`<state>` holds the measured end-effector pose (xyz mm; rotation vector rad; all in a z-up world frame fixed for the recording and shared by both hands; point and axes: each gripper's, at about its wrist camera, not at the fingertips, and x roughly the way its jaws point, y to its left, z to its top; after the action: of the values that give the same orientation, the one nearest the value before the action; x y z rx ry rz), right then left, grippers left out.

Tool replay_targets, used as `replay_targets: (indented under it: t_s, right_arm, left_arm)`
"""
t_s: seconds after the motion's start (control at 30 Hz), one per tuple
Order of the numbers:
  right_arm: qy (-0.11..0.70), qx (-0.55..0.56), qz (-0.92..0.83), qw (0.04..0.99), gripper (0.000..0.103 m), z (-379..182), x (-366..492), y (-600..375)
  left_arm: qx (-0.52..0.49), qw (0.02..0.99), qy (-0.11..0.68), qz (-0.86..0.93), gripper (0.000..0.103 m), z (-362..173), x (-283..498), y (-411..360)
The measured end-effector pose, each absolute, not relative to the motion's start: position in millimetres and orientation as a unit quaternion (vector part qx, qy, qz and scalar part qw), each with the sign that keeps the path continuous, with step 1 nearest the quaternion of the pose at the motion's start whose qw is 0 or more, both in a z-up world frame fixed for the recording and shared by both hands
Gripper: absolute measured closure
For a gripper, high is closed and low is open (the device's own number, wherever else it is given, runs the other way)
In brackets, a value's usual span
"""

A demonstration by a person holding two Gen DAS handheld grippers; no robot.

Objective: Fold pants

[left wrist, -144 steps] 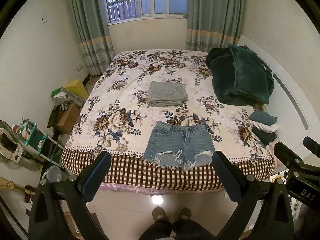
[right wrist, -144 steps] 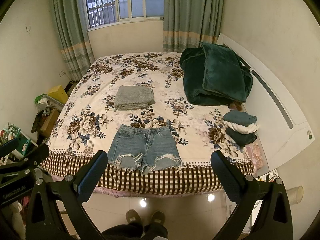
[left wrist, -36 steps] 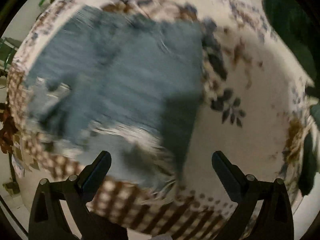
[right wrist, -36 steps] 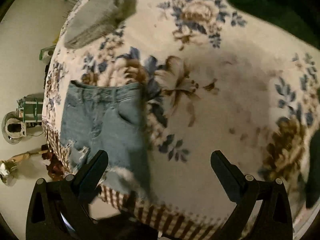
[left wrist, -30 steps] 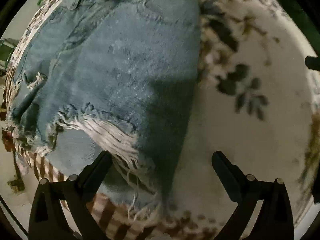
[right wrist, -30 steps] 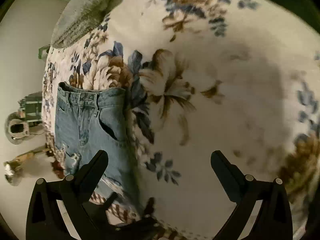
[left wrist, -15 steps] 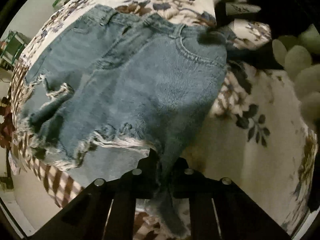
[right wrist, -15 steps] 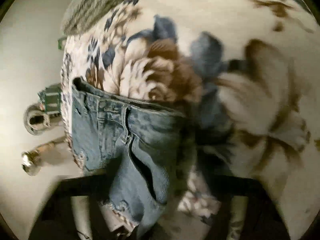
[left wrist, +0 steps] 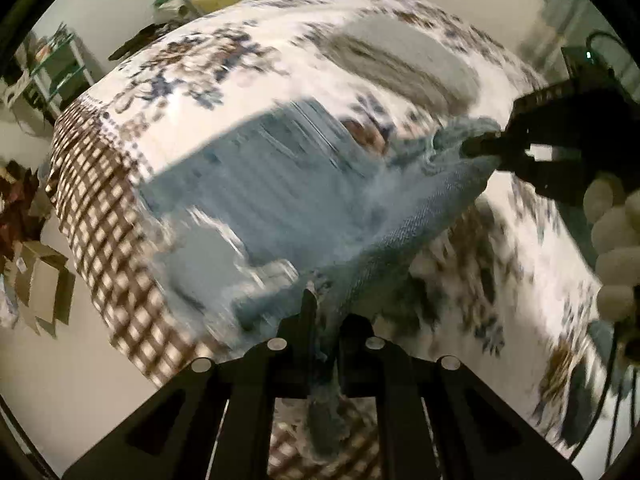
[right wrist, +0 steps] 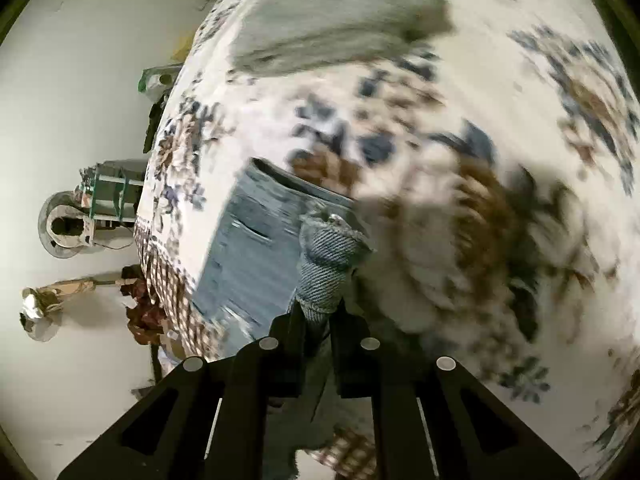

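Observation:
Light-blue denim shorts [left wrist: 280, 184] with frayed hems lie near the foot of a floral bedspread [left wrist: 208, 60]. My left gripper [left wrist: 326, 320] is shut on the right leg hem. My right gripper [right wrist: 320, 312] is shut on the right waistband corner; it also shows in the left wrist view [left wrist: 476, 146], holding the cloth up. The right side of the shorts [right wrist: 332, 256] is lifted off the bed between both grippers. The rest of the shorts [right wrist: 248, 240] stays flat. Both views are blurred.
A folded grey cloth [left wrist: 404, 60] lies further up the bed [right wrist: 332, 20]. The checked bed border [left wrist: 104, 200] runs along the foot edge. A green rack [left wrist: 60, 68] and boxes [left wrist: 44, 284] stand on the floor at the left. A fan [right wrist: 62, 220] stands on the floor.
Both grippers came down to the shorts' right side and shut on it, left on the hem, right on the waistband. They have since raised that side off the bed.

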<state>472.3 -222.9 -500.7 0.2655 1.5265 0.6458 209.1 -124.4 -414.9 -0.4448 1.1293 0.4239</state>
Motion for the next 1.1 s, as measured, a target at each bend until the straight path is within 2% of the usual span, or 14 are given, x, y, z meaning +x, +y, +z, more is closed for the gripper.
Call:
replay_targets:
  t_s: [0.17,0.47,0.57,0.6,0.63,0.67,0.7,0.73,0.77,0.9,1.1]
  right_arm:
    - [0.683,0.078,0.278,0.671,0.093,-501,485,-125]
    - [0.699,-0.023,0.242,0.672,0.093,-569,513,5]
    - [0.718,-0.029,0.241,0.652,0.087,-591,521,23]
    - [0.722,-0.02,0.244,0.647,0.078,-594,524,24]
    - [0.725,-0.009,0.254,0.64,0.064,-594,525,24]
    - [0.729,0.003,0.268,0.63,0.056,-594,525,23]
    - [0.731,0.013,0.279,0.623,0.043,-591,524,20]
    - [0.728,0.027,0.295,0.618,0.038,-586,522,13]
    - [0.724,0.038,0.308,0.616,0.034,-580,519,4]
    - [0.701,0.05,0.329,0.631,0.005,-556,505,-42]
    - [0.709,0.035,0.315,0.63,0.004,-566,491,-123]
  left_arm:
    - [-0.226,0.797,0.517,0.216,0.097,-427,222,-51]
    - [-0.243,0.76,0.551,0.244,0.095,-514,250,75]
    - [-0.267,0.749,0.554,0.246,0.093,-529,250,95]
    - [-0.278,0.748,0.551,0.246,0.093,-530,247,98]
    - [-0.287,0.746,0.545,0.252,0.079,-530,244,101]
    - [-0.291,0.745,0.541,0.261,0.062,-528,241,103]
    - [-0.299,0.747,0.533,0.263,0.051,-525,237,105]
    - [-0.312,0.751,0.52,0.263,0.029,-520,232,106]
    - [-0.325,0.753,0.504,0.27,0.022,-513,224,106]
    - [-0.354,0.757,0.46,0.3,0.022,-485,200,88]
    - [-0.474,0.696,0.43,0.325,0.022,-480,157,11]
